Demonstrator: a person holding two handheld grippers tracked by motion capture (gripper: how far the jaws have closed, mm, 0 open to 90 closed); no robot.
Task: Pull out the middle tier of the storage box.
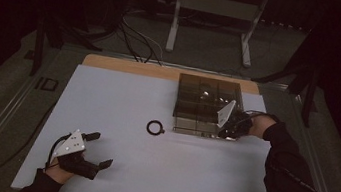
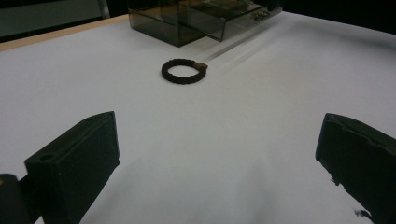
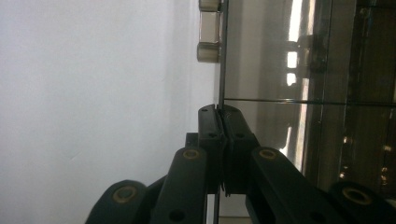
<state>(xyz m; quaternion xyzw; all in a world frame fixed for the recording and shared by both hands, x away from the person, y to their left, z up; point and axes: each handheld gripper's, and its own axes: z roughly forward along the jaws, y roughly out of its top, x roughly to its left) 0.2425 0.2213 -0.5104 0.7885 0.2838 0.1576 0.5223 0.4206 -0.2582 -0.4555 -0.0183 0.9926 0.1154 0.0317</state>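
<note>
A smoked clear box (image 1: 207, 98) with compartments stands at the back right of the white table. Its low drawer (image 2: 243, 22) juts toward the table's middle. My right gripper (image 1: 228, 130) is at the drawer's front right corner. In the right gripper view its jaws (image 3: 219, 110) are shut on the thin edge of the drawer's front panel (image 3: 223, 70), just below the small clear handle (image 3: 208, 32). A black braided bracelet (image 1: 155, 127) (image 2: 183, 71) lies flat on the table left of the drawer. My left gripper (image 1: 102, 150) (image 2: 219, 140) rests open near the front left, pointing at the bracelet from well short of it.
The white table top (image 1: 123, 94) has a wooden strip along its back edge. Behind it are cables on the floor and a metal stand's legs (image 1: 172, 30). The person's dark sleeve (image 1: 288, 178) crosses the table's right side.
</note>
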